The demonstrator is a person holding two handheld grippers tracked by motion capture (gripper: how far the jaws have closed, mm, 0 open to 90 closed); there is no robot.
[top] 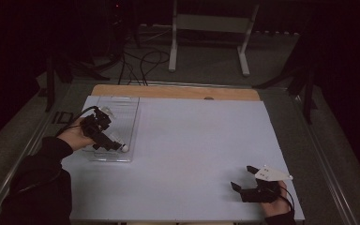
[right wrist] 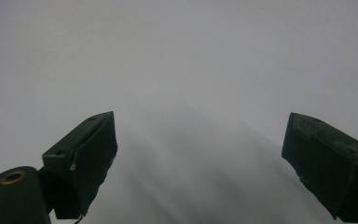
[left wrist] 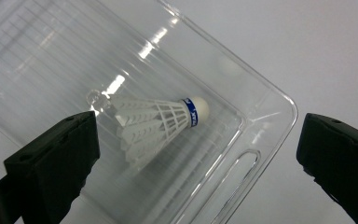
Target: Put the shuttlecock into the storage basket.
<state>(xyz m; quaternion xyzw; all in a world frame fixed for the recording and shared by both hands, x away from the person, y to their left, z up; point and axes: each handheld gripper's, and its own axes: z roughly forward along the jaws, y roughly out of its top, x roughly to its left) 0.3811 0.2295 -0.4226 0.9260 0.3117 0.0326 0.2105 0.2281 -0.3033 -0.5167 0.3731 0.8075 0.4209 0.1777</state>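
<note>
Nearest to us in the high view, our right gripper (top: 243,178) rests low on the white mat (top: 201,154) near its front right corner, held in our right hand (top: 275,199), with its grey plate (top: 274,174) on top and its jaws spread apart with nothing between them. Its own view looks along those two black jaws, wide apart, over bare white mat (right wrist: 177,70). Across the table, our left hand (top: 77,136) holds the left gripper (top: 115,146) over the near end of a clear plastic tray (top: 132,117), which lies on the left side of the mat with its long side running away from us. Our left gripper view shows the jaws gaping wide, gripping nothing, one at the lower left and one at the right edge, beyond the tray's rounded corner. Between them, down inside the tray (left wrist: 265,121), a white shuttlecock (left wrist: 156,126) lies on its side on the ridged clear floor, close to that corner, feathers towards the left jaw and its pale cork tip towards the corner; whether the left jaw touches the feathers we cannot tell. A blue band (left wrist: 189,113) circles the base of the cork and carries white lettering, but it is too small and slanted for us to read. From above, the shuttlecock (top: 123,148) shows as a small white spot at the gripper's tip, in the tray's near right corner. Beyond the mat a strip of wooden tabletop (top: 178,92) runs along the far edge, and a white frame (top: 211,28) stands on the dark floor behind.
</note>
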